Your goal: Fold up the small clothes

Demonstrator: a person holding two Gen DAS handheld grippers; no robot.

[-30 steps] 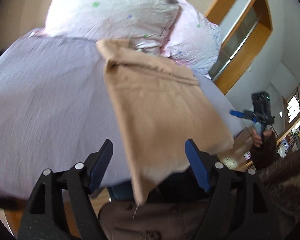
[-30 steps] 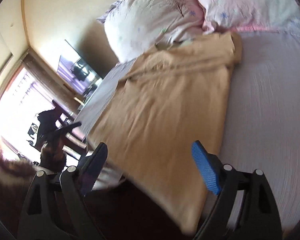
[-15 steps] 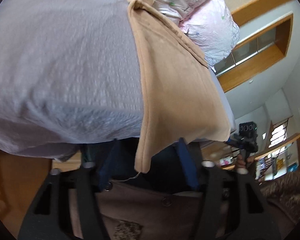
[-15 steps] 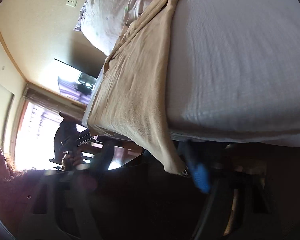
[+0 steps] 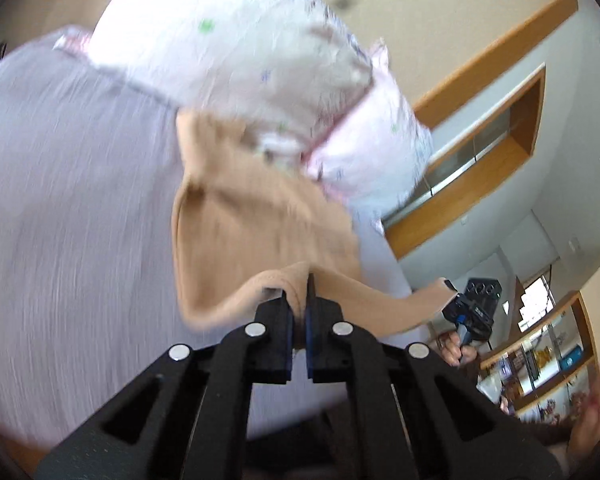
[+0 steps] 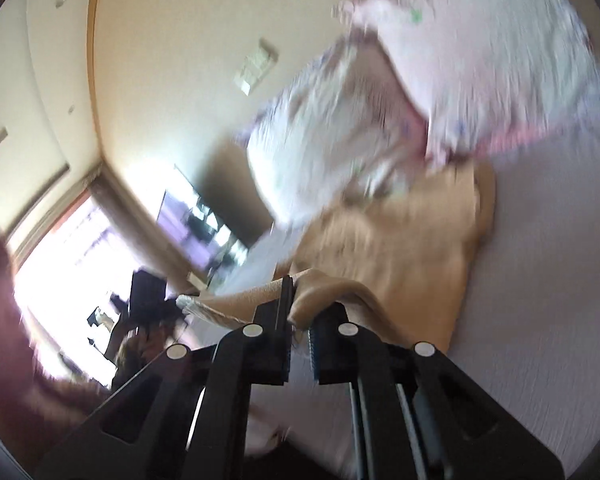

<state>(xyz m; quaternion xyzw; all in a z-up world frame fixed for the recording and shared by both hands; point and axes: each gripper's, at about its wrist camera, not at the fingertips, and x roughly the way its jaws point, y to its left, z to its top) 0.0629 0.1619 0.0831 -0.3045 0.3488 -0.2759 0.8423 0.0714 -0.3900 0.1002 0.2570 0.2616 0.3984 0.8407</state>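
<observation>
Left view: the left claw (image 5: 298,304) is clamped on the near hem of the tan cloth (image 5: 256,228), which lies on the bed (image 5: 72,208). Right view: the right claw (image 6: 299,312) is clamped on the hem too. Both corners should be carried level toward the pillows (image 6: 480,60), so the fold is laid straight.

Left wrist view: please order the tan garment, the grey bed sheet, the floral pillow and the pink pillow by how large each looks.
1. grey bed sheet
2. floral pillow and tan garment: look alike, and the garment is nearer the camera, so unranked
3. pink pillow
</observation>
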